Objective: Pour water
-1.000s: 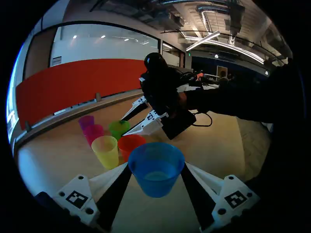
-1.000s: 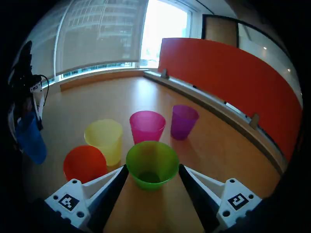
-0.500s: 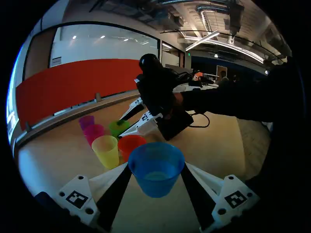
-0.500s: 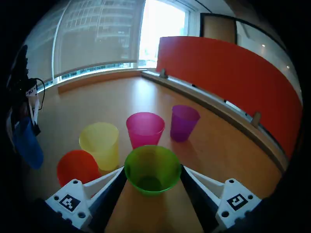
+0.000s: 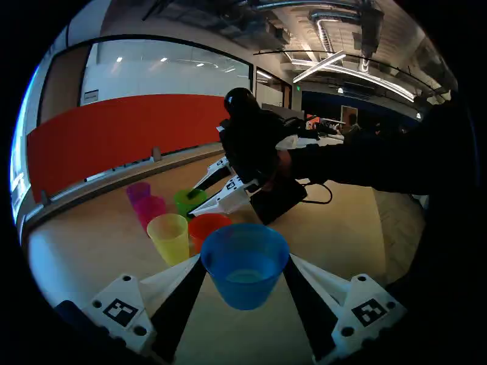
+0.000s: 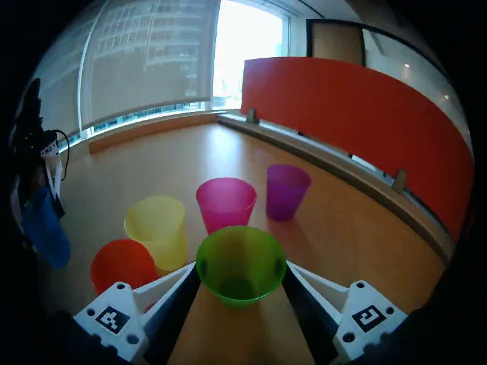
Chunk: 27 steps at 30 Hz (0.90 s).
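Over the wooden surface (image 6: pixel 182 158), left gripper (image 5: pixel 245 260) clamps blue cup (image 5: pixel 245 271); right gripper (image 6: pixel 240 267) clamps green cup (image 6: pixel 240 258).

Bench (image 6: pixel 341 231): wood-toned. Standing upright on it: yellow cup (image 6: pixel 157 228), orange cup (image 6: pixel 122 269) just beside it, pink cup (image 6: pixel 226 201), purple cup (image 6: pixel 286 190). Red partition (image 6: pixel 365 115) along the far edge, bright window (image 6: pixel 246 55) behind. Strip light (image 5: pixel 318 64) overhead.

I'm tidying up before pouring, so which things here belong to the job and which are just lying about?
In the job: blue cup holding water, in left tongs; green cup, in right tongs.
Lying about: yellow cup, orange cup, pink cup, purple cup, all on the table.
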Motion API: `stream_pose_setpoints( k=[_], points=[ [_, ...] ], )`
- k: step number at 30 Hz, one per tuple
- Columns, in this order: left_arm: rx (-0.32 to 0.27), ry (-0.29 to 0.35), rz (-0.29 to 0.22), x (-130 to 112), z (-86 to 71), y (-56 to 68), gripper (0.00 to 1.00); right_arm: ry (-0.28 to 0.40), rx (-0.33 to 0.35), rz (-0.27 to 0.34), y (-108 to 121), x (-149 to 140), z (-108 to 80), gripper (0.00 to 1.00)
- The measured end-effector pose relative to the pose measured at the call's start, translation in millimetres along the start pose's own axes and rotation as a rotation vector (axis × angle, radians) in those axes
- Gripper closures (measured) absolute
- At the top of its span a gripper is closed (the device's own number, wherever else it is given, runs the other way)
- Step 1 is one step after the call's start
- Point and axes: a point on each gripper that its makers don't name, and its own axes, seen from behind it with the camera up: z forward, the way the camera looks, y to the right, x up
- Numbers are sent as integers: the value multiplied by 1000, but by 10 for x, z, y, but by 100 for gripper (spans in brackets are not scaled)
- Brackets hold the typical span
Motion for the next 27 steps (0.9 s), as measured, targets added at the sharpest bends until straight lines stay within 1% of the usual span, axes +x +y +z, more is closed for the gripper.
stream_pose_setpoints(
  k=[6, 11, 18, 27],
  points=[
    [17, 10, 0, 17, -19, -54, 15, 43, -17, 20, 4, 121, -129, 9],
    [29, 24, 5, 60, -41, -86, 15, 82, -25, 28, -42, 229, -266, 9],
    [49, 47, 11, 142, -93, -119, 15, 154, -38, 10, -183, 439, -495, 9],
    [72, 76, 9, 225, -163, -128, 15, 259, -61, 11, -362, 765, -756, 9]
  ],
)
